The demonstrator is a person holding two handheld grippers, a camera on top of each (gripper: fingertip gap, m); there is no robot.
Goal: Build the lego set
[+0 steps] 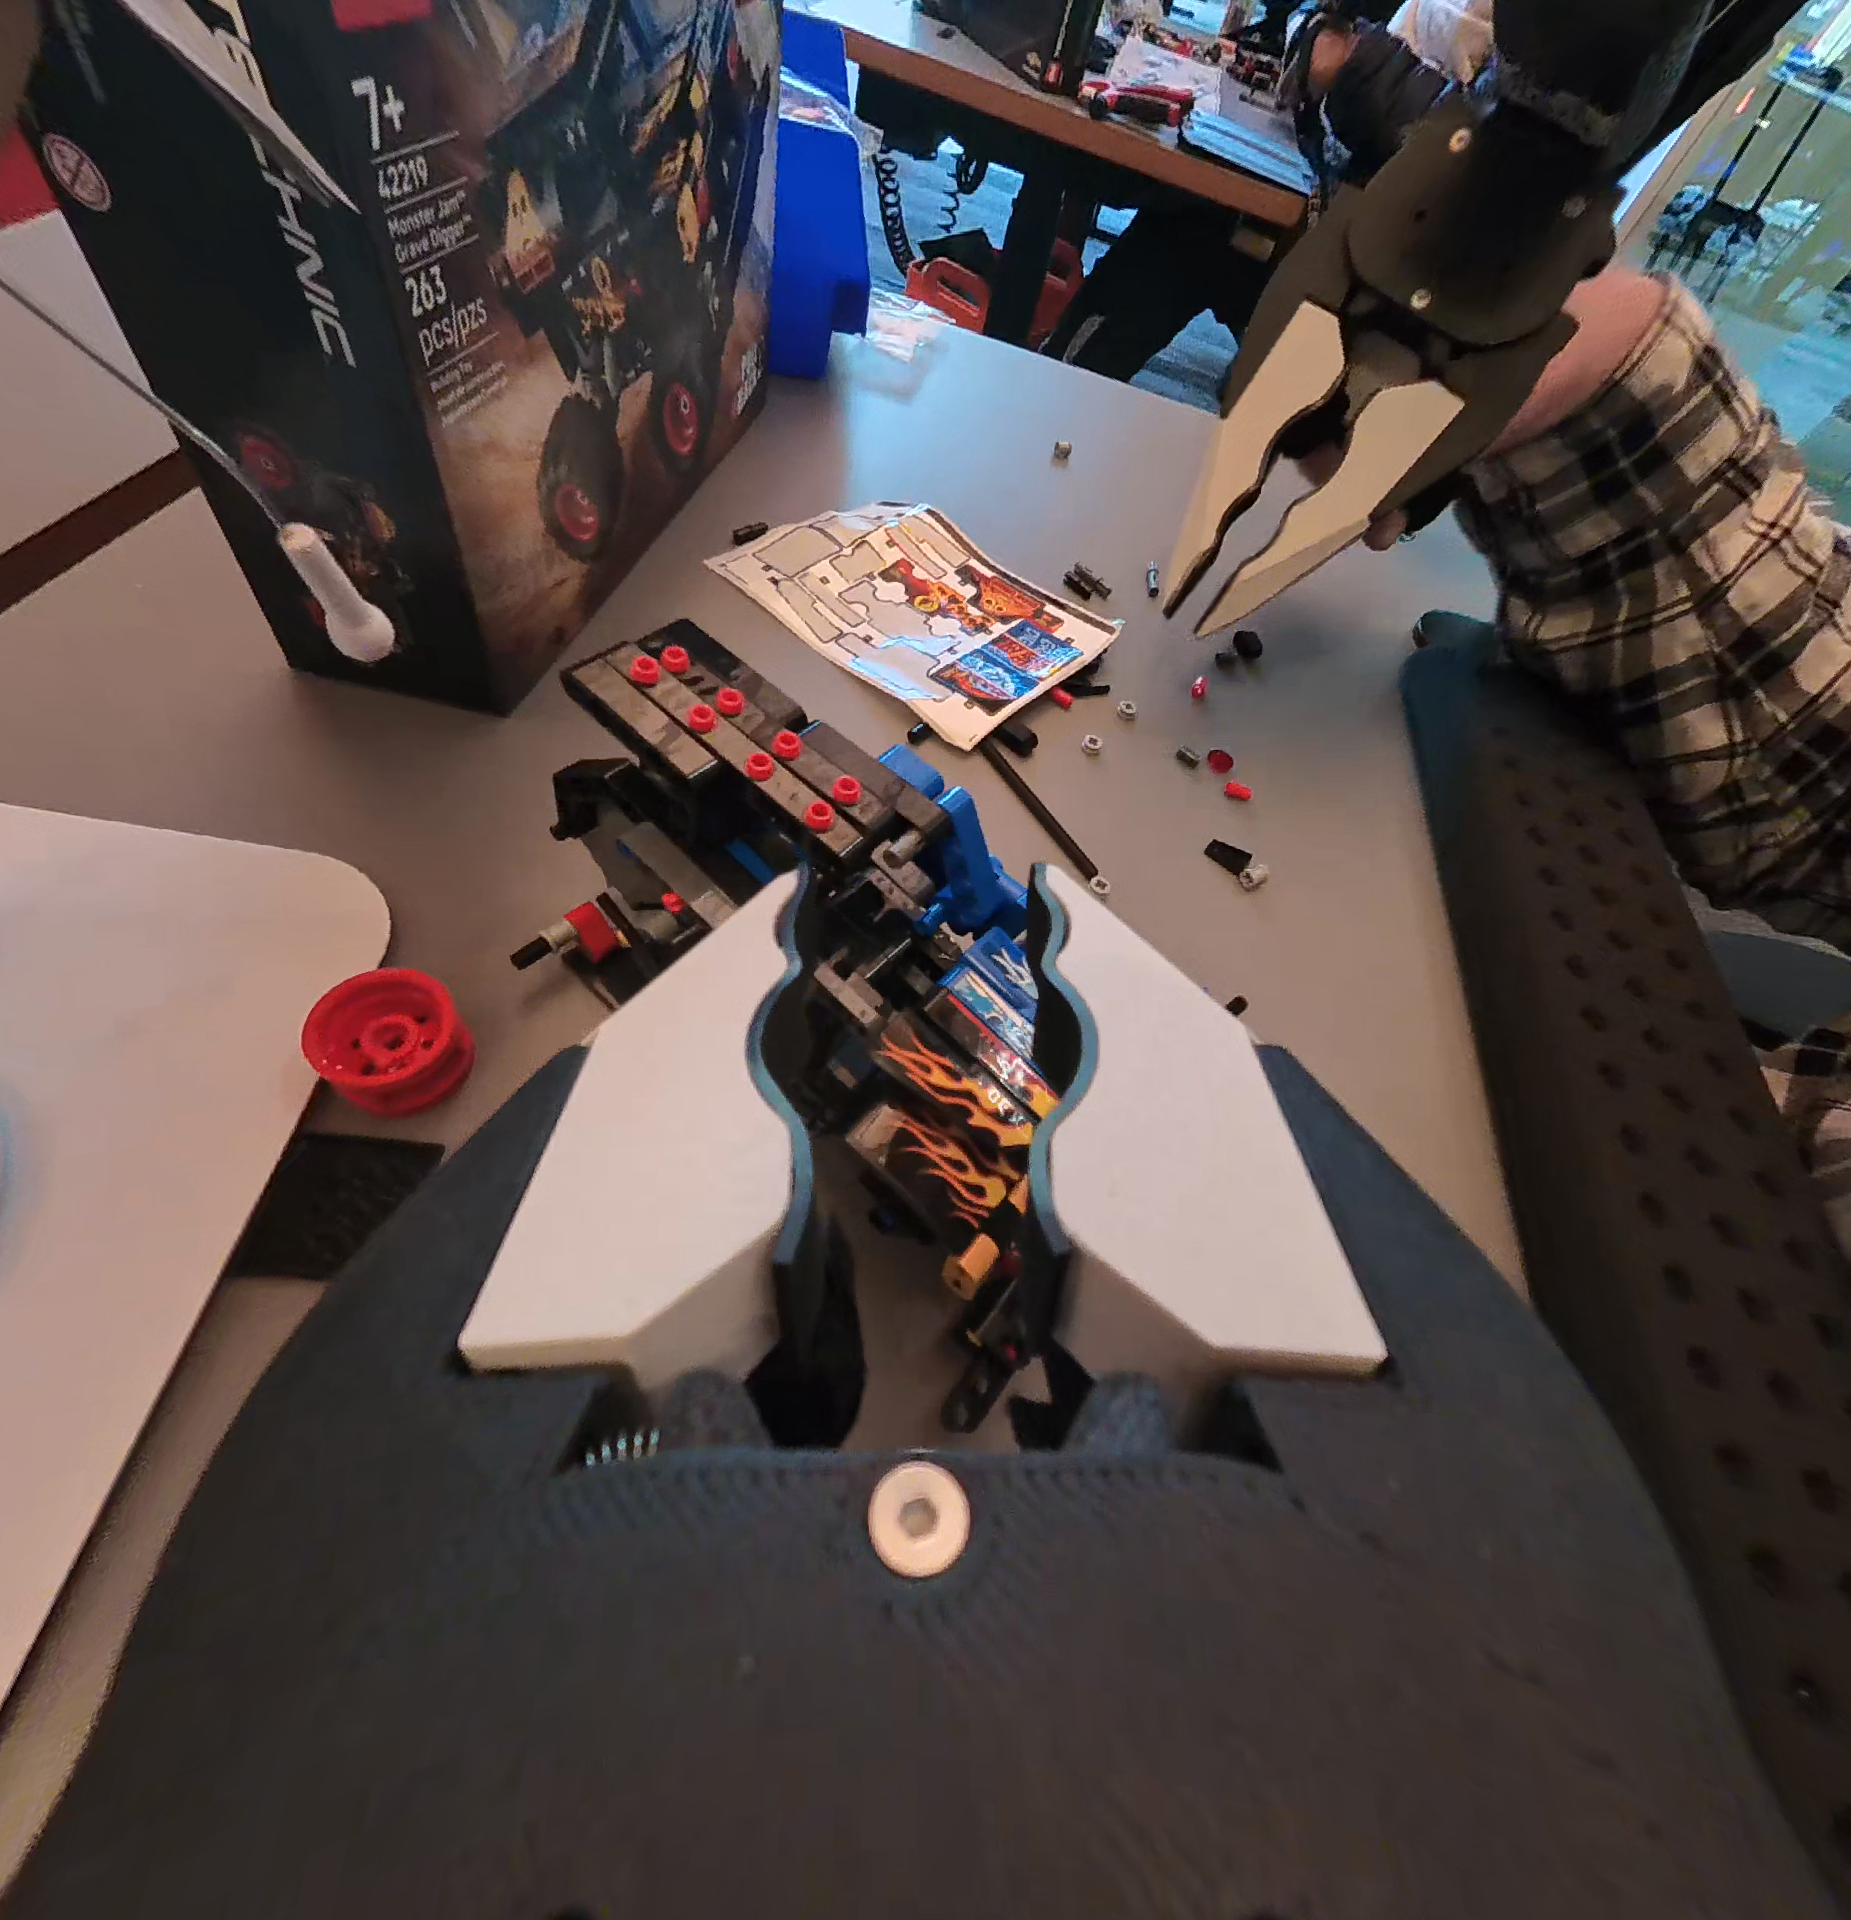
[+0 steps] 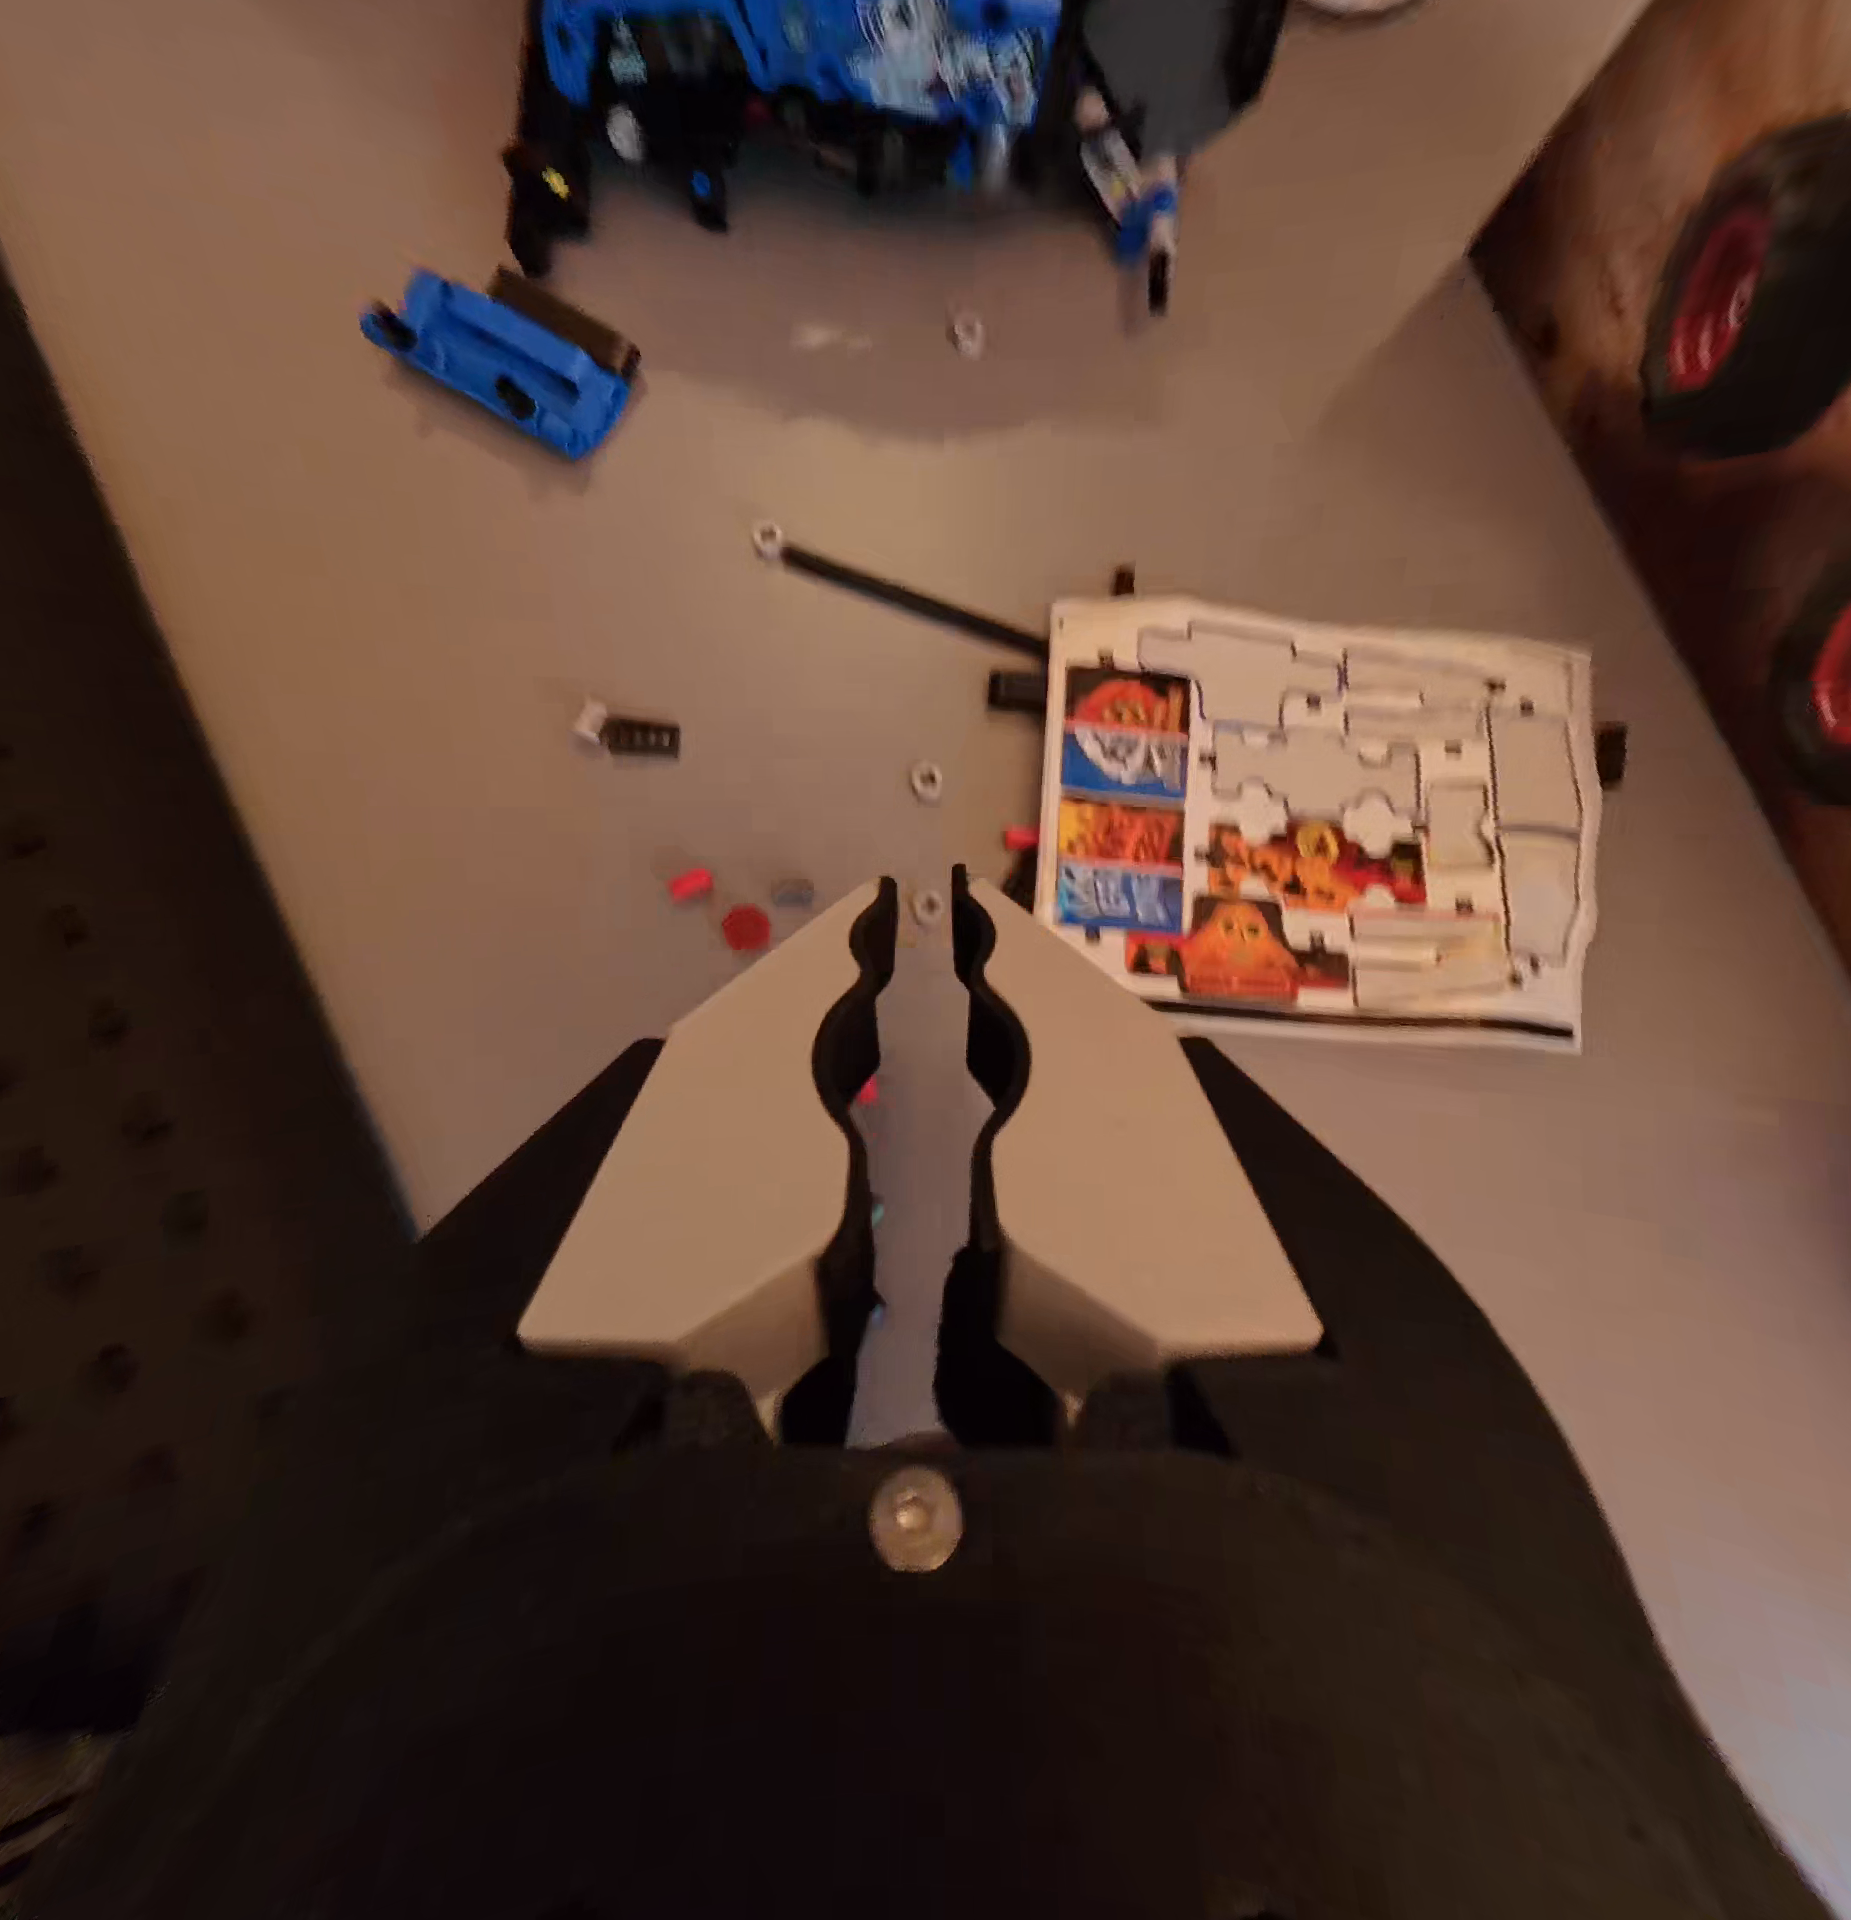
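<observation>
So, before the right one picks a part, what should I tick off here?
1. Left hand-held gripper shut on the truck model: ok.
2. Right hand-held gripper empty, jaws slightly apart: ok.
3. Small grey ring lined up between its tips: ok.
4. Tips low enough to reach the table: cannot tell.
5. Neighbours clear: not ok, the red round piece and the sticker sheet lie close.
6. Right wrist view sharp: not ok, blurred.
</observation>
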